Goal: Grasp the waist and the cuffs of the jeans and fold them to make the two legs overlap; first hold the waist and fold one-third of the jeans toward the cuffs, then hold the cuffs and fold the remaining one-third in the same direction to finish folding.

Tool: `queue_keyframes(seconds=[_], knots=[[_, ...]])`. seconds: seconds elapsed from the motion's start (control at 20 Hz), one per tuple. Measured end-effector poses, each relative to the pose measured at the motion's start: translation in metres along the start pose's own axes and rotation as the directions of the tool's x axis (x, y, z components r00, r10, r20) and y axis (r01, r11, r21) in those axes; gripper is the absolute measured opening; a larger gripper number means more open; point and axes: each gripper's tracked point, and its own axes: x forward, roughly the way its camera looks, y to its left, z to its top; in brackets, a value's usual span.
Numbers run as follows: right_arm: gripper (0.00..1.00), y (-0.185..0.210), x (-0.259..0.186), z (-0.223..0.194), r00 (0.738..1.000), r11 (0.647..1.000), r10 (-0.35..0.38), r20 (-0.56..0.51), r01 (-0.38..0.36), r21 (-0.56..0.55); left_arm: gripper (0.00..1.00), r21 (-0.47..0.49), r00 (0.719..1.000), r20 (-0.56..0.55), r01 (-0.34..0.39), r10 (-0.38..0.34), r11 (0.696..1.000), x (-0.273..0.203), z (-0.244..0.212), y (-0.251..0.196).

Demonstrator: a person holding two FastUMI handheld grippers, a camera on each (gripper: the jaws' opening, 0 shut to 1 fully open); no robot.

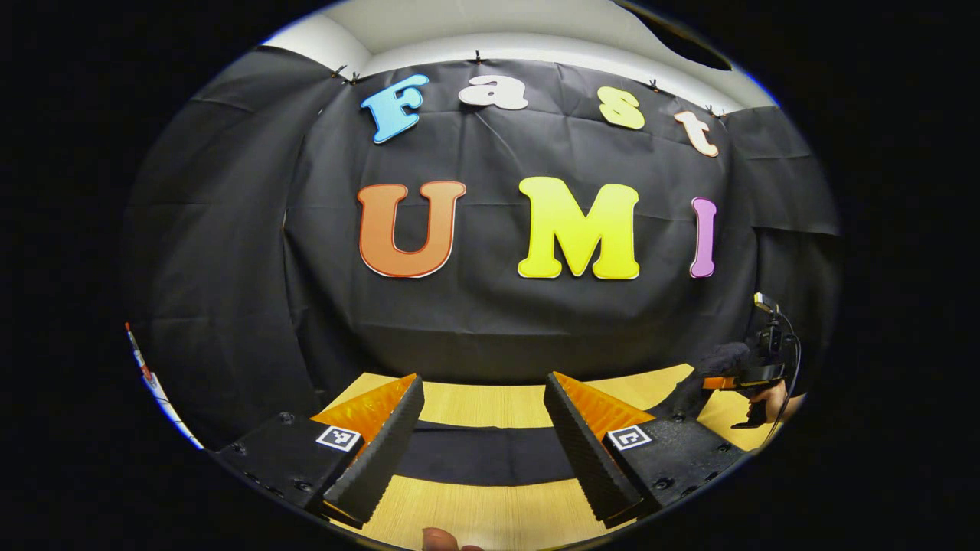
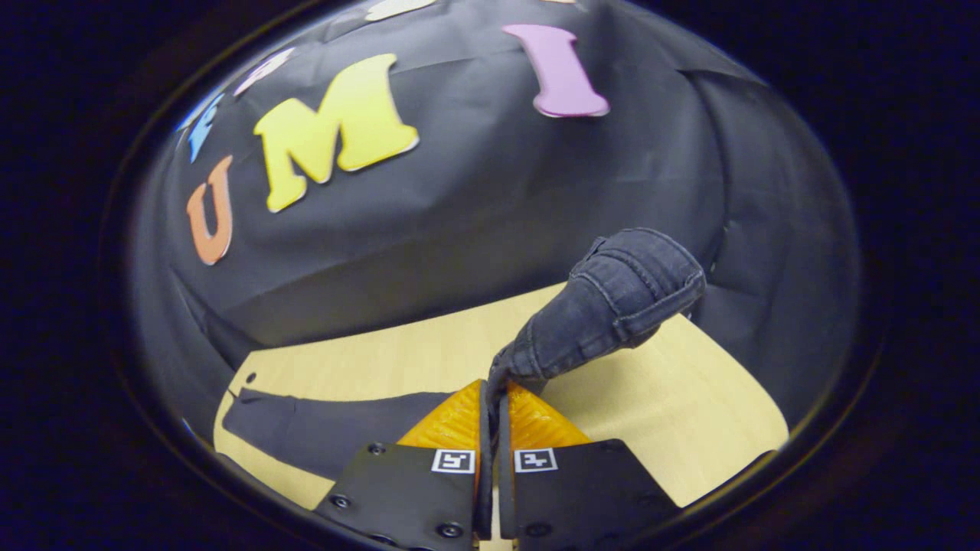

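In the left gripper view the left gripper [image 1: 484,428] hung with jaws wide above the jeans [image 1: 482,453] lying on the table [image 1: 490,403], while in the right gripper view the right gripper [image 2: 493,413] pinched the lifted waist end.

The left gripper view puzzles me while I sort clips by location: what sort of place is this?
Probably a staged recording booth, not a home: a black cloth wall, a bare wooden table, and dark jeans laid out for handheld grippers.
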Motion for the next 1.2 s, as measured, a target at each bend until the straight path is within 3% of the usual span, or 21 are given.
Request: queue_keyframes(seconds=[0.15,0.45,0.75,0.95,1.0,1.05,1.1,1.2], knots=[[0.04,0.018,-0.006,0.003,0.999,0.995,0.051,0.001,-0.05,-0.082,1.0,-0.008,1.0,0.001,-0.017,0.017,1.0,-0.006,0.001,0.007],[0.0,0.022,-0.03,0.03,0.993,0.988,0.122,0.001,-0.121,-0.097,1.0,-0.004,0.998,-0.001,-0.066,0.066,0.998,-0.019,-0.001,0.03],[0.04,0.031,-0.03,0.02,0.976,0.97,0.218,-0.027,-0.22,-0.104,1.0,-0.021,0.993,-0.019,-0.116,0.115,0.993,-0.028,-0.006,0.049],[0.04,0.092,-0.024,-0.04,0.956,0.95,0.274,-0.1,-0.285,-0.128,1.0,-0.009,0.993,-0.017,-0.118,0.118,0.993,-0.032,-0.004,0.051],[0.0,0.103,-0.022,-0.058,0.951,0.944,0.281,-0.126,-0.297,-0.141,1.0,-0.007,0.993,-0.019,-0.115,0.115,0.993,-0.032,-0.005,0.05],[0.04,0.113,-0.022,-0.076,0.945,0.938,0.287,-0.158,-0.311,-0.156,1.0,-0.007,0.993,-0.023,-0.113,0.112,0.994,-0.032,-0.007,0.049],[0.0,0.12,-0.02,-0.094,0.942,0.933,0.281,-0.185,-0.314,-0.178,1.0,-0.008,0.993,-0.025,-0.113,0.112,0.994,-0.033,-0.007,0.049],[0.05,0.122,-0.018,-0.123,0.937,0.928,0.261,-0.231,-0.309,-0.207,1.0,-0.009,0.993,-0.02,-0.112,0.112,0.994,-0.034,-0.005,0.048]])
